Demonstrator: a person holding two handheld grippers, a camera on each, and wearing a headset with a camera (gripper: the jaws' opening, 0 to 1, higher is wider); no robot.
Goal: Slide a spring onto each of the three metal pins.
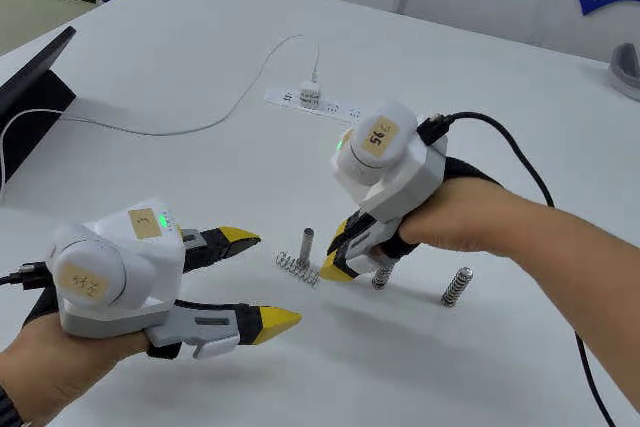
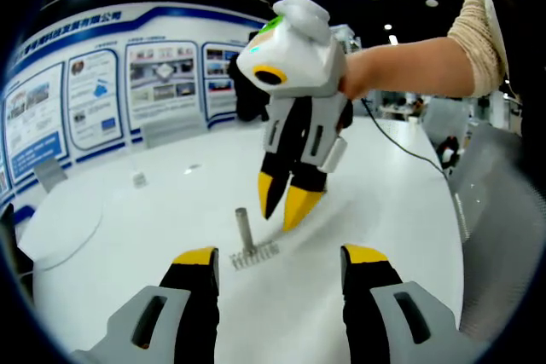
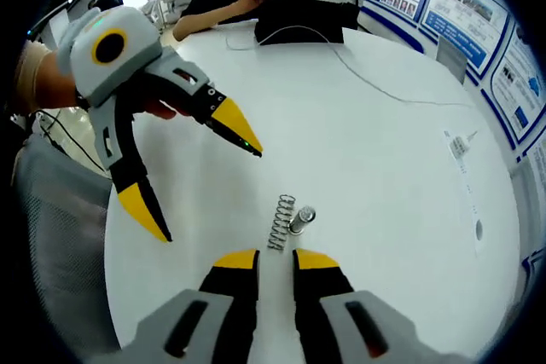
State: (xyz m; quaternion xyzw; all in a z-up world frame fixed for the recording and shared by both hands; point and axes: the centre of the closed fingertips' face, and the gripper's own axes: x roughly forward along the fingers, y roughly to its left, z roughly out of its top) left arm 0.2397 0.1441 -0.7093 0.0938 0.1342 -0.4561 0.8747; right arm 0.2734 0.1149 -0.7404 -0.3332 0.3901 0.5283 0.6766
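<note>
Right gripper [image 3: 275,260] points tip-down over the middle of the white table [image 1: 200,67]. Its jaws are only narrowly apart, with nothing between them. The tips are just right of the loose spring [image 1: 297,267], which lies on its side at the foot of the bare pin [image 1: 306,245]; that pin stands upright. Left gripper [image 1: 255,277] hovers at the near left, jaws spread wide and empty, aimed toward the same pin. Just right of the right gripper's tips stands a second spring [image 1: 382,275], and farther right a third spring [image 1: 457,286]. Both look already threaded on their pins, so by my reading this is the last of the three. To do it well, the right jaws need to widen a little and take the loose spring across the middle of its coils, lightly enough not to crush or kink it. Then lift it clear, turn it upright, line its bore over the pin's top and lower it straight down. Whether the pin is fixed to the table I cannot tell, so the left gripper may do best steadying its base. The main risks seem to be the spring rolling away, or a jaw knocking the bare pin or the finished one beside it. At the far side lie a power strip [image 1: 310,100] and its cable, with a dark screen [image 1: 30,87] at the far left.
</note>
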